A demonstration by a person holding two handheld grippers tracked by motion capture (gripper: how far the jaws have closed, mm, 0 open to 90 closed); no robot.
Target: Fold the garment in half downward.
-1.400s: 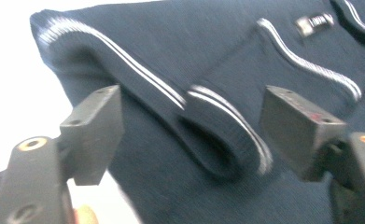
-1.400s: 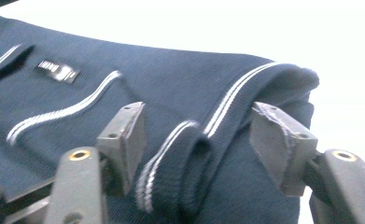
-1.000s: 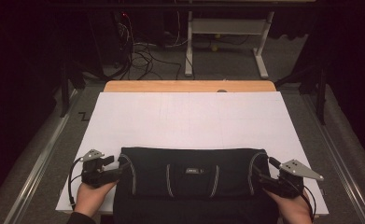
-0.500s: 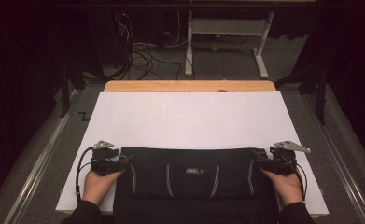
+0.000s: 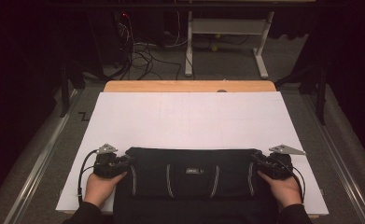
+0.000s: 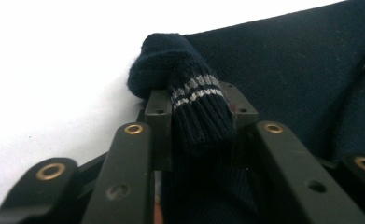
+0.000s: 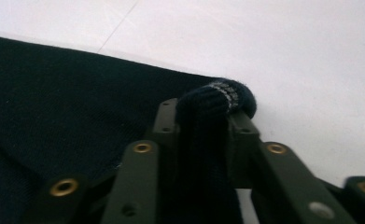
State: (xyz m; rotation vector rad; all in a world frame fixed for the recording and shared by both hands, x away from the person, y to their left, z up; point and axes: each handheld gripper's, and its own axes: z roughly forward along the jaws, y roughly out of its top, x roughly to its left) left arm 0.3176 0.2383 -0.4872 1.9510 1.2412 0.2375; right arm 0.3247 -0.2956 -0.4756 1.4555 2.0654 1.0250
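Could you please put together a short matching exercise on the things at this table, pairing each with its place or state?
Things:
1. left gripper
2. right gripper
3. dark knit garment
4. white sheet

Places or states:
A. spread over the table, bare at the far side
B. lying folded at the near edge, pale stripes across it
C. shut on the garment's left corner
D. shut on the garment's right corner

Pairs: 1-C, 2-D, 3-B, 4-A

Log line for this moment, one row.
left gripper: closing, pinching sweater corner | right gripper: closing, pinching opposite corner | sweater: folded, near edge of white table
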